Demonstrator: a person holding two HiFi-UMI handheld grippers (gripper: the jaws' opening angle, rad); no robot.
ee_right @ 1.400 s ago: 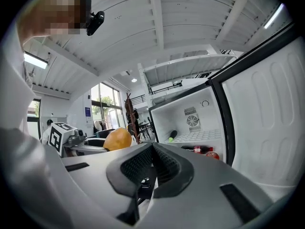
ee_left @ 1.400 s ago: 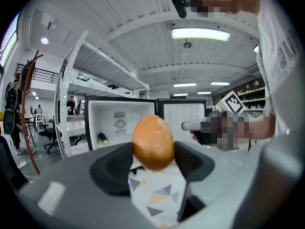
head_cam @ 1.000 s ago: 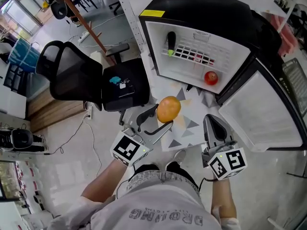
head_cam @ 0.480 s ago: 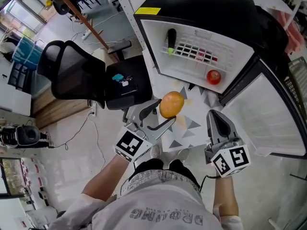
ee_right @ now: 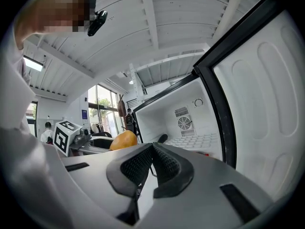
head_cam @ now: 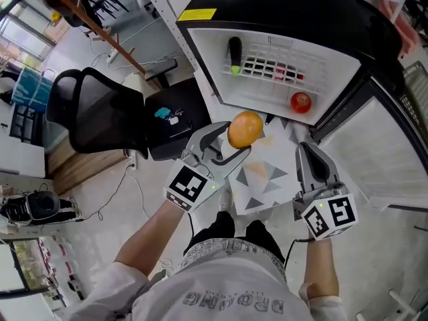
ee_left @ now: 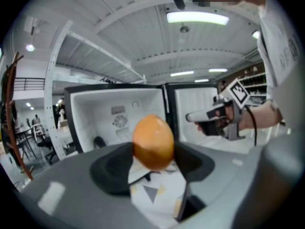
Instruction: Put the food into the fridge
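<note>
The left grey two-jaw gripper (head_cam: 234,141) grips a round orange fruit (head_cam: 245,130) between widely spread jaws, just before the open white-lined black fridge (head_cam: 207,65). The right grey two-jaw gripper (head_cam: 309,158) points level toward that fridge, jaws pressed together, empty.

Round orange (head_cam: 245,129) held aloft before open fridge (head_cam: 281,5).

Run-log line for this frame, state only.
left gripper: shut on orange | right gripper: shut, empty | fridge: door open, red fruit inside | orange: outside fridge
</note>
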